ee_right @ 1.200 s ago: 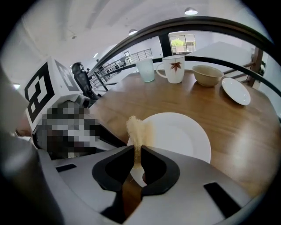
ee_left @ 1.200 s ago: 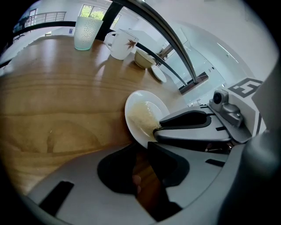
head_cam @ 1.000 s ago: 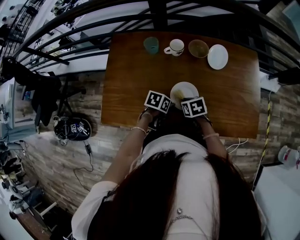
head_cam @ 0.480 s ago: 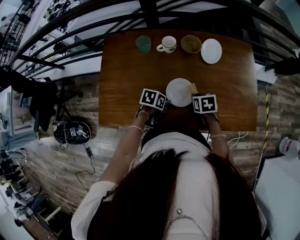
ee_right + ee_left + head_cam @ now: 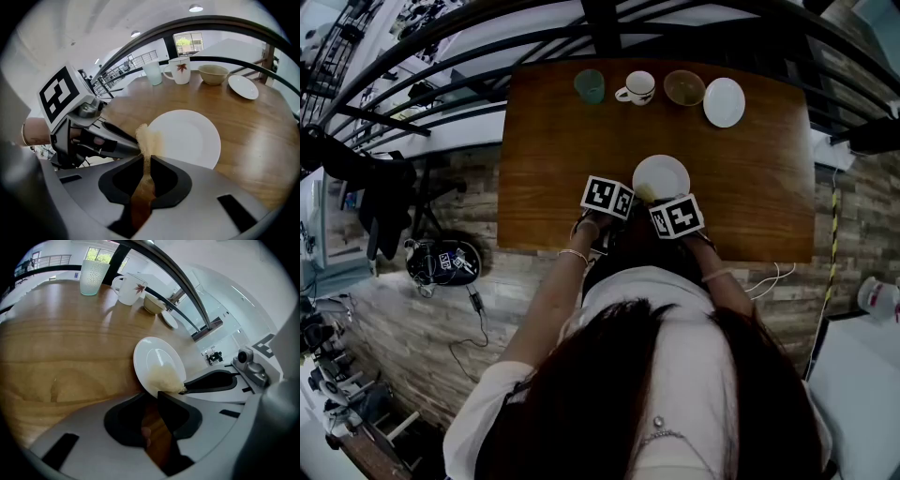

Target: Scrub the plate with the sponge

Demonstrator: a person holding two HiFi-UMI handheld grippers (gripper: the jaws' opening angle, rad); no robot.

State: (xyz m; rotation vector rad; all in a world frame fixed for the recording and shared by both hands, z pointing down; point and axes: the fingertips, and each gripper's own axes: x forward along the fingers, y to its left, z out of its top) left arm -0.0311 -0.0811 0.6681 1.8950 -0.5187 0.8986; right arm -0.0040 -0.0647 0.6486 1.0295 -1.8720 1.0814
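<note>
A white plate (image 5: 663,173) lies on the wooden table (image 5: 553,159) near its front edge. In the left gripper view the plate's (image 5: 157,359) near rim runs in between the jaws of my left gripper (image 5: 157,396), which is shut on it. My right gripper (image 5: 146,158) is shut on a yellow sponge (image 5: 147,137), squeezed thin between the jaws. The sponge's tip rests on the plate's (image 5: 187,136) left rim, right beside the left gripper's dark jaws. From the head view both grippers, left (image 5: 623,202) and right (image 5: 652,202), meet at the plate's near edge, with the sponge (image 5: 645,193) between them.
Along the table's far edge stand a green glass (image 5: 589,86), a white mug (image 5: 637,87), a tan bowl (image 5: 683,87) and a small white plate (image 5: 724,101). Black railing bars cross beyond the table. The table's front edge lies just behind the grippers.
Half a second ago the right gripper held the sponge at the plate's right side; it has swept back left to the near-left rim. The left gripper has stayed at the plate.
</note>
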